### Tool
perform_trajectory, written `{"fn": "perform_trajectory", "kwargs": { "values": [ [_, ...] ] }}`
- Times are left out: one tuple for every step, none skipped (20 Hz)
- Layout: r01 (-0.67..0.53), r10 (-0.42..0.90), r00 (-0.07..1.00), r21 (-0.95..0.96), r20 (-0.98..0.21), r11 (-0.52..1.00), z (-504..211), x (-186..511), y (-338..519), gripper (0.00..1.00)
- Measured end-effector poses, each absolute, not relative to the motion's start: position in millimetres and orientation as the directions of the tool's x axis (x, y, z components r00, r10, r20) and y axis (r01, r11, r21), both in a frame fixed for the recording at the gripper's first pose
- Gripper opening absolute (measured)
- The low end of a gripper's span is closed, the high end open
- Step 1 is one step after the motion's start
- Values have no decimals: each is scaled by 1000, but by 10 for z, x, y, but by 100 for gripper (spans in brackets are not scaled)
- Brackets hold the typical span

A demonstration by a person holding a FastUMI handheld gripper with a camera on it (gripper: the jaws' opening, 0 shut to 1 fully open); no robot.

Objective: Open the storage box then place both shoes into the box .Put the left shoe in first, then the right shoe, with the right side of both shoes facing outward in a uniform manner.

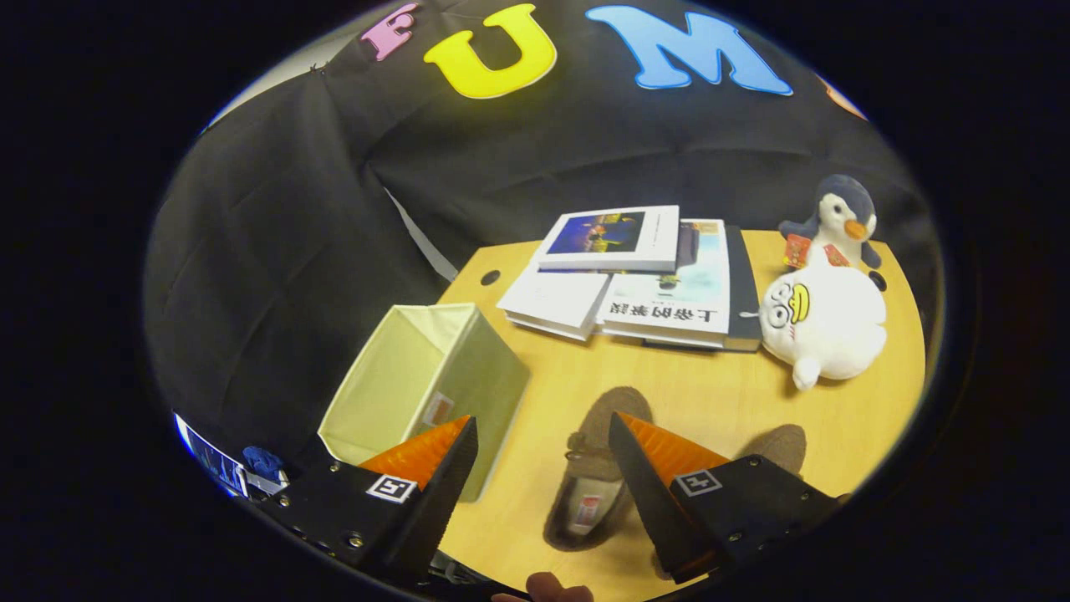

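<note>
Hand-held gripper [543, 435]: fingers spread apart, nothing held. Brown slipper [595, 468] is seen between them on the table [710, 393], second slipper [773, 443] at 3 o'clock. Open fabric storage box [426, 376] is placed at 10 o'clock.

Light wooden table [719, 393]; stack of white-covered paperback books [635, 280] at its far side; round white plush duck [823, 322] beside them; small grey-and-white plush penguin [840, 221] just behind.

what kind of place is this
Probably a staged recording booth rather than a lived-in room: black cloth hangs as the wall behind a small wooden table set with books, plush toys, brown shoes and an open storage box. The hand-held gripper is open.
</note>
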State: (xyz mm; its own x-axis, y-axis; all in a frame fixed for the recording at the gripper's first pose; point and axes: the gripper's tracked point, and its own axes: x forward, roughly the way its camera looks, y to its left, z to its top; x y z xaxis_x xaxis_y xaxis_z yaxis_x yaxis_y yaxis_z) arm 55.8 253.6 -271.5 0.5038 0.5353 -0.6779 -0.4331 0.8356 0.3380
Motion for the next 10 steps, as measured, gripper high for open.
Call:
{"fn": "perform_trajectory", "kwargs": {
  "values": [
    [-423, 517, 496, 326, -697, 846, -2823, 524, 2464, 96],
    [-418, 499, 487, 310, -717, 854, -2934, 505, 2402, 96],
    [-417, 480, 476, 291, -737, 861, -3055, 476, 2357, 96],
    [-420, 462, 462, 272, -757, 866, -3163, 435, 2303, 96],
    [-423, 444, 446, 254, -777, 870, -3274, 389, 2256, 96],
    [-428, 425, 431, 235, -796, 873, -3382, 362, 2219, 96],
    [-429, 407, 420, 218, -811, 877, -3482, 345, 2184, 96],
    [-428, 391, 406, 206, -826, 880, -3581, 345, 2165, 95],
    [-424, 380, 393, 202, -838, 883, -3684, 357, 2154, 94],
    [-420, 373, 383, 200, -845, 885, -3766, 384, 2162, 93]
  ]
}}
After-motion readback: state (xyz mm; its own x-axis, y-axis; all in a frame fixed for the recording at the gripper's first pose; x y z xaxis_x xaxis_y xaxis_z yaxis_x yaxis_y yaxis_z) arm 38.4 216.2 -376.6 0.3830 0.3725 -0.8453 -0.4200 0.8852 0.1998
